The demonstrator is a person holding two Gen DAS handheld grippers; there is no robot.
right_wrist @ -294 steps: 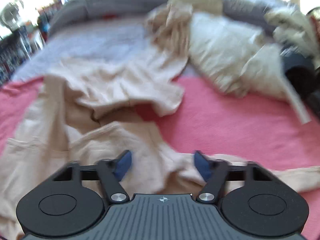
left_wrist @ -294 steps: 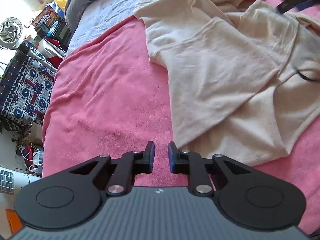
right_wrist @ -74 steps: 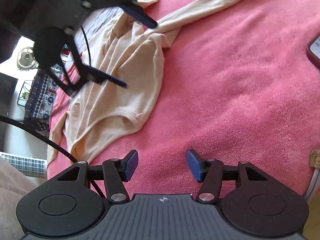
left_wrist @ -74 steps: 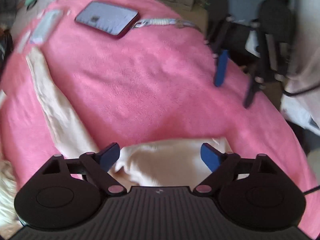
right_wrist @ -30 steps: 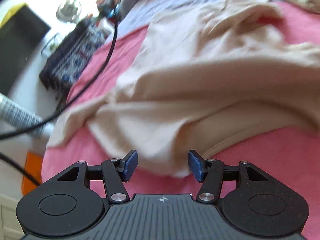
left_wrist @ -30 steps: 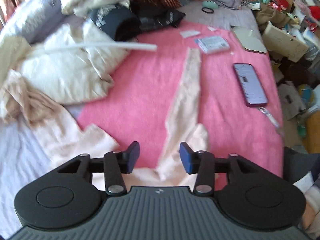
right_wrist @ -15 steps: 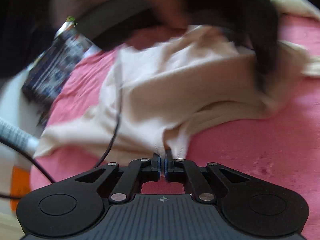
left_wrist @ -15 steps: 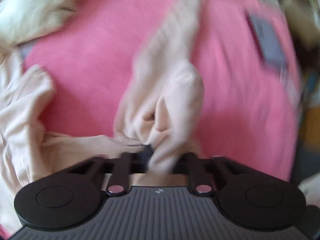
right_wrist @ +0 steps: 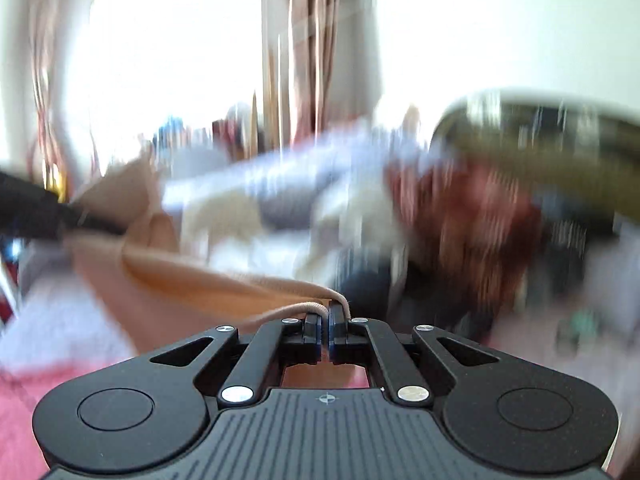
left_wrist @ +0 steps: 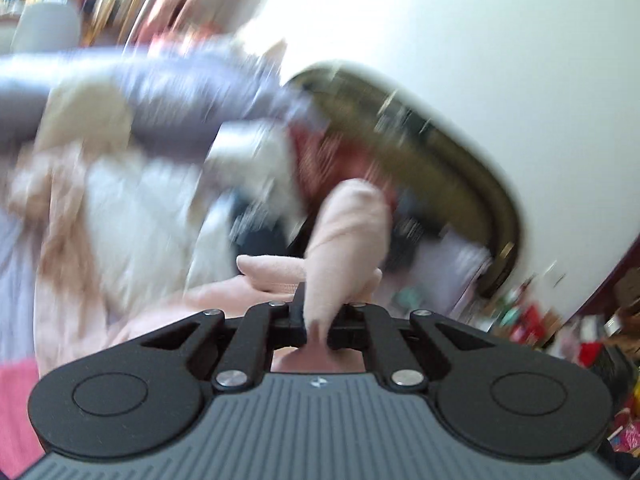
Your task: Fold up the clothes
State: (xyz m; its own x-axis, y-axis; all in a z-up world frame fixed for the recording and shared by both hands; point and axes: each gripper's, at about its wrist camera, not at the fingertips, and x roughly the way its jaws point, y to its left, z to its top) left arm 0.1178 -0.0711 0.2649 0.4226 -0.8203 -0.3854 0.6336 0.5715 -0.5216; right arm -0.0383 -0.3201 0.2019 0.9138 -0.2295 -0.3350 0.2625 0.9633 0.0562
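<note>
Beige knit cloth, the garment (left_wrist: pixel 344 236), is pinched in both tools: my left hand-held gripper (left_wrist: pixel 316 320) has its jaws pressed together on a bunched fold that stands up at the centre of its frame, and my right hand-held gripper (right_wrist: pixel 325 322) is clamped on a thin hem of the same garment (right_wrist: pixel 192 280), which stretches away to the left of that frame. Both views are badly blurred, with the pink bed (left_wrist: pixel 16 400) low at the lower left. I judge this to be the lift-and-spread step; doing it well means drawing the two pinches apart evenly until the cloth hangs flat. Its long axis seems to run between the pinches, though I cannot tell which end is the neck.
</note>
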